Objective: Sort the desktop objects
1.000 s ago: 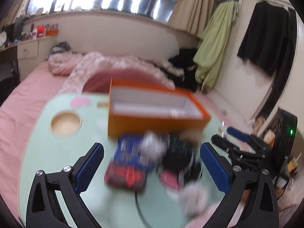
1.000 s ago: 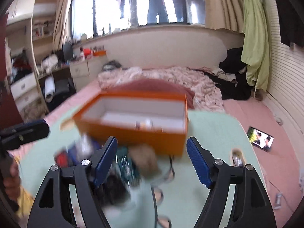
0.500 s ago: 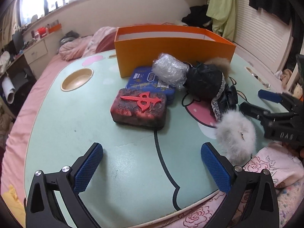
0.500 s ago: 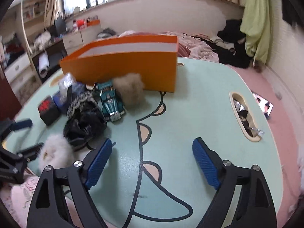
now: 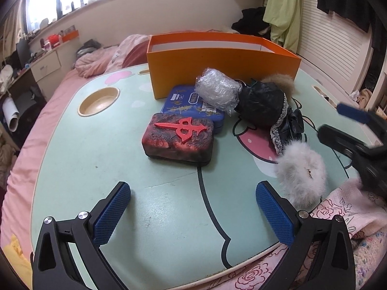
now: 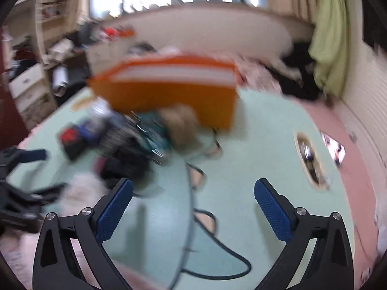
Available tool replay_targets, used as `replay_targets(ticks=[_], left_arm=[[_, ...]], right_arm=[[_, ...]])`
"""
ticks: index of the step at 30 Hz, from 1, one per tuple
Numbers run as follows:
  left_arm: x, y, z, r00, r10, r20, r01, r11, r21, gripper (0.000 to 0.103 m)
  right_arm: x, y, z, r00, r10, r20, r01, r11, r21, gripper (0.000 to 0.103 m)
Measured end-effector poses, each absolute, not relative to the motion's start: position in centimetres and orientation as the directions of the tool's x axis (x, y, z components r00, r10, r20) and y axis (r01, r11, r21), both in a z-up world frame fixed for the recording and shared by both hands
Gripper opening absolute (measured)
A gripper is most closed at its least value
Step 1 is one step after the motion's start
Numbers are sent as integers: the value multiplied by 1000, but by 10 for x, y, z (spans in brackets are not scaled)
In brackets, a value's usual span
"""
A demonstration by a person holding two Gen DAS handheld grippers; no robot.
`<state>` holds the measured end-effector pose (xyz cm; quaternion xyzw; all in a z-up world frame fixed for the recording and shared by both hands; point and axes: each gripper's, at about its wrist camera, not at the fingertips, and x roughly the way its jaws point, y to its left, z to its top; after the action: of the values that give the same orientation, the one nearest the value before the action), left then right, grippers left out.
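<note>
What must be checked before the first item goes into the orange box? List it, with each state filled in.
1. Left gripper open and empty: ok, its fingers stand wide over bare table.
2. Right gripper open and empty: ok, its jaws have just been opening and nothing is between them.
3. Orange box open on top: ok. Whether it is empty: cannot tell, the near wall hides the floor.
4. Red case free to grasp: ok, nothing lies on it.
5. Blue tin free: not ok, the wrapped bundle overlaps it.
6. Right wrist view sharp enough to aim: not ok, it is blurred.
</note>
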<state>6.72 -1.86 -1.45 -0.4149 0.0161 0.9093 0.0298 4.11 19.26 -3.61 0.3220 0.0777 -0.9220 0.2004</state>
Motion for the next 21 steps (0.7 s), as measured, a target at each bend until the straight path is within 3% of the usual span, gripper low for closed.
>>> replay_targets(ticks=[3, 5, 6, 9, 11, 12, 21], left_arm=[[68, -20, -14, -656, 32, -754, -55, -998, 6, 103], [69, -22, -14, -655, 28, -755, -48, -999, 5, 103], [69, -23, -15, -655, 28, -755, -47, -999, 3, 103], [69, -23, -15, -655, 25, -755, -45, -999, 6, 103], [69, -23, -15, -656, 27, -755, -46, -999, 4, 103], [69, -23, -15, -655, 27, -755, -45, -999, 3, 103], [69, -29, -9, -670, 43, -741, -34, -999, -27, 103]], right_arm=[[49, 168, -28, -624, -440, -646, 575, -818, 2, 98], [45, 153, -36, -538, -464, -704, 639, -769, 19, 84], [41, 148, -42, -501, -462, -732, 656, -754, 27, 83], [38, 144, -50, -479, -431, -764, 662, -750, 9, 63], [43, 149, -49, -497, -424, -757, 653, -757, -5, 40], [46, 154, -49, -500, -434, -749, 652, -758, 4, 35], [51, 201, -52, -615, -421, -667, 498, -863, 86, 35]])
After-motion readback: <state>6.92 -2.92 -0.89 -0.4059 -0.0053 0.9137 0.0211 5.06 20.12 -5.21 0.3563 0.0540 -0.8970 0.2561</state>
